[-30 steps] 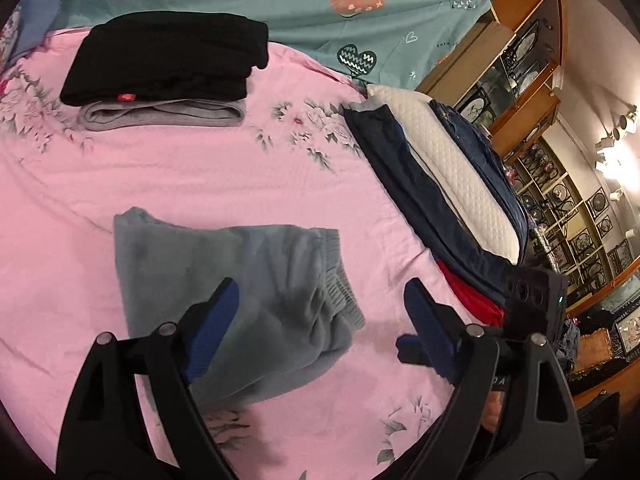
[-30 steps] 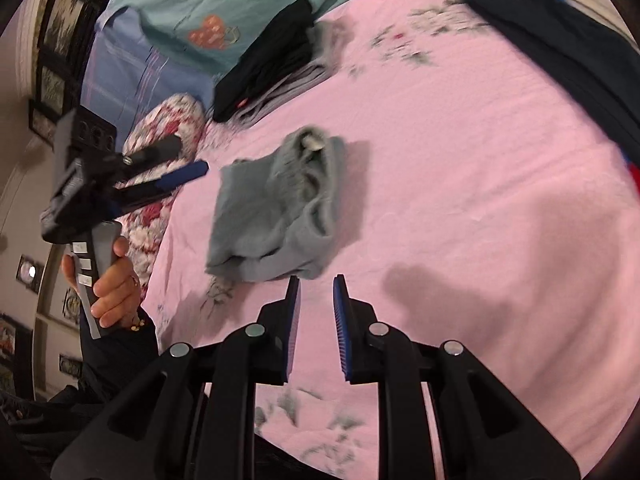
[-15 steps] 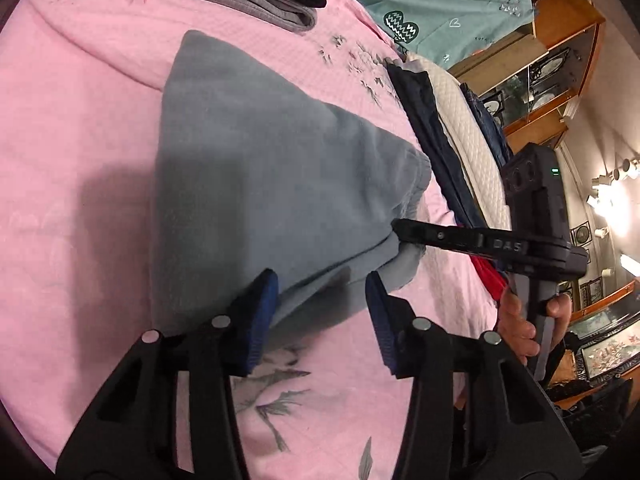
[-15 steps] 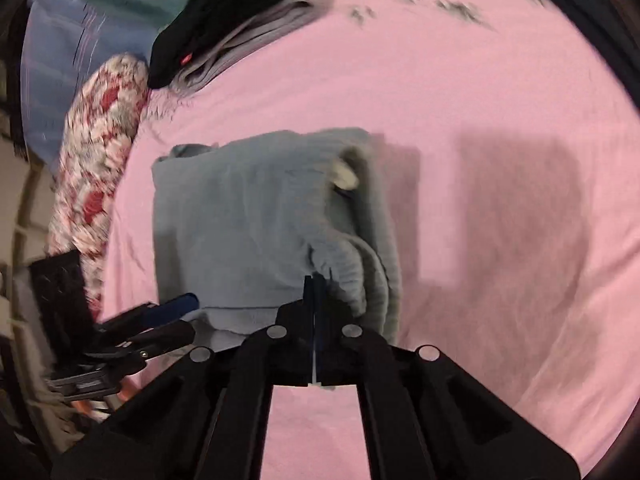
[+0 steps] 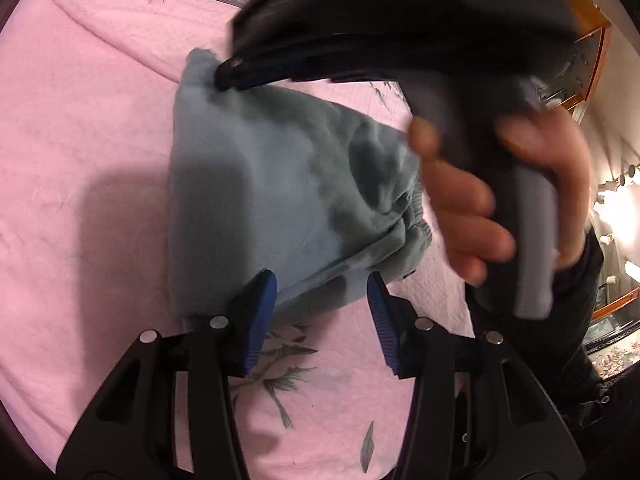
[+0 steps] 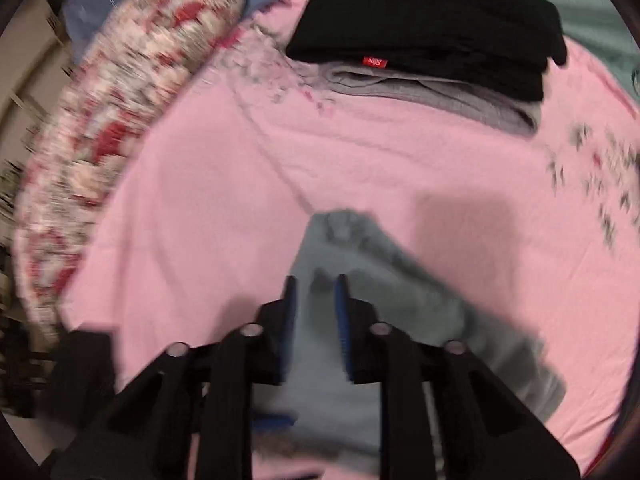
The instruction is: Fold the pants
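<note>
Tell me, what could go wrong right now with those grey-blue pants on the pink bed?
1. The right gripper touches only the far corner of the grey-blue pants; the soft fabric could slip or drag and undo the fold.
2. The left gripper is open at the near edge, holding nothing down, so the bundle may shift.
3. The right hand crosses just above the left gripper; the two could bump.

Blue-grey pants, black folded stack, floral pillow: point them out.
blue-grey pants (image 5: 256, 200): left wrist view, flat middle of the folded fabric.
black folded stack (image 6: 432, 20): right wrist view, top face of the black garment.
floral pillow (image 6: 120, 100): right wrist view, middle of its red-patterned cover.
</note>
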Tool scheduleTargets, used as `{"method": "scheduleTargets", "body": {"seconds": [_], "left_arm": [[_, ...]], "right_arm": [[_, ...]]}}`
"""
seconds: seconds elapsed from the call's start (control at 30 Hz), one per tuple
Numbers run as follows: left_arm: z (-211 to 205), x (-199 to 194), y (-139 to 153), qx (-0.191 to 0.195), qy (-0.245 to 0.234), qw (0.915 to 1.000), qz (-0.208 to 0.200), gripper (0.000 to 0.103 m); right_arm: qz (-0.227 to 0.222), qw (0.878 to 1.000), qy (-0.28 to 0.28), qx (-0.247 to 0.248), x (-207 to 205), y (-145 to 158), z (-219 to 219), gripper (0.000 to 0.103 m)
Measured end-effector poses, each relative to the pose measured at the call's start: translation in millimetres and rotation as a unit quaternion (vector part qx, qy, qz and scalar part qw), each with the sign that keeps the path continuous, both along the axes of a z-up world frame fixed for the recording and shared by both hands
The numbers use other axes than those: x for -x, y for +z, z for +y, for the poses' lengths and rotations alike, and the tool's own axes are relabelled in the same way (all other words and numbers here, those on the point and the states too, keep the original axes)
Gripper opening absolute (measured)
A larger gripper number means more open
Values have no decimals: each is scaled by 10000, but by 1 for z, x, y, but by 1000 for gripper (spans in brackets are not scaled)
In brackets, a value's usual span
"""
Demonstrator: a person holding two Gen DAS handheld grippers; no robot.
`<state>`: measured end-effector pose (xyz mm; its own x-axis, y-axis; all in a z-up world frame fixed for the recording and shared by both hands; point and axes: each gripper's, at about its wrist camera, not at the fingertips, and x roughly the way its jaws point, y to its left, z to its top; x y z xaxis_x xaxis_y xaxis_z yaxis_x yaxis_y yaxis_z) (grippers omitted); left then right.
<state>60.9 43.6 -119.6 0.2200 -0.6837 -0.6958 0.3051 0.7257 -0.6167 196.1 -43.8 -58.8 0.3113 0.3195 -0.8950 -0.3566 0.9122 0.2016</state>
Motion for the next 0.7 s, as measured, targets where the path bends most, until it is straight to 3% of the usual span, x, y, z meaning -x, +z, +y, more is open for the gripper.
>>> {"method": "scheduleTargets", "body": {"seconds": [0.1, 0.23, 0.3, 0.33, 0.37, 0.4, 0.5, 0.6, 0.7], "left_arm": [[-4, -1, 0, -56, -22, 10000, -37, 48], [-7, 2, 7, -214, -64, 9997, -92, 49], [-4, 9, 16, -382, 39, 9989, -251, 68], [-1, 11, 21, -473, 127, 9983, -315, 72], [1, 13, 26, -579, 223, 9973, -393, 74], [2, 15, 32, -651, 290, 9964, -464, 76], [11, 19, 44, -765, 511, 9938, -625, 83], [22, 3, 51, -688, 778, 9925, -643, 91], [45, -22, 32, -303, 939, 9951, -87, 91]], "right_arm": [[384, 9984, -250, 330, -31, -38, 9, 11], [277, 9985, -201, 432, -31, -32, 13, 12], [284, 9989, -63, 367, -22, -21, 9, 12], [279, 9994, -58, 184, -16, -12, 1, 12], [194, 9998, -55, -86, -9, 2, -9, 21], [-2, 9995, -58, -315, 1, 20, -21, 45], [-864, 9944, -299, -532, 44, 60, -64, 84], [-1210, 9901, -604, -387, 83, 63, -105, 93], [-983, 9887, -1061, -400, 114, 37, -142, 93]]}}
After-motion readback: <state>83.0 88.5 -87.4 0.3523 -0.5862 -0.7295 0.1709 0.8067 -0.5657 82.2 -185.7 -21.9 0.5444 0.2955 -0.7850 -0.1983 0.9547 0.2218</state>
